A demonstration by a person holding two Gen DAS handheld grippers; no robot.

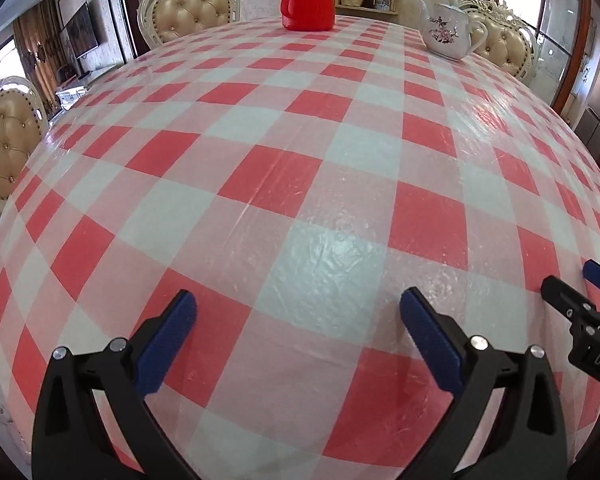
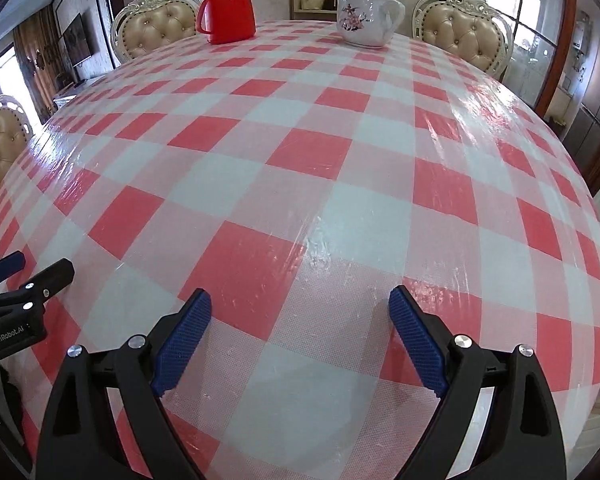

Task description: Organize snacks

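Hovering side by side over checked tablecloth (image 1: 300, 184): left gripper (image 1: 298, 312), right gripper (image 2: 300, 306), jaws spread, empty; no snacks visible, red flask (image 2: 230, 8) and teapot (image 2: 364, 16) far.

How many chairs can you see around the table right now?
3. One chair stands at the far edge behind the red flask, one chair at the far right past the teapot, and one chair along the left side. Others nearer may be out of view.

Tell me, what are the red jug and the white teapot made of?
The red jug looks like glossy plastic: even colour, soft shine, moulded handle. The white teapot looks like glazed ceramic: smooth white gloss with a painted pink flower. Both are guesses from looks.
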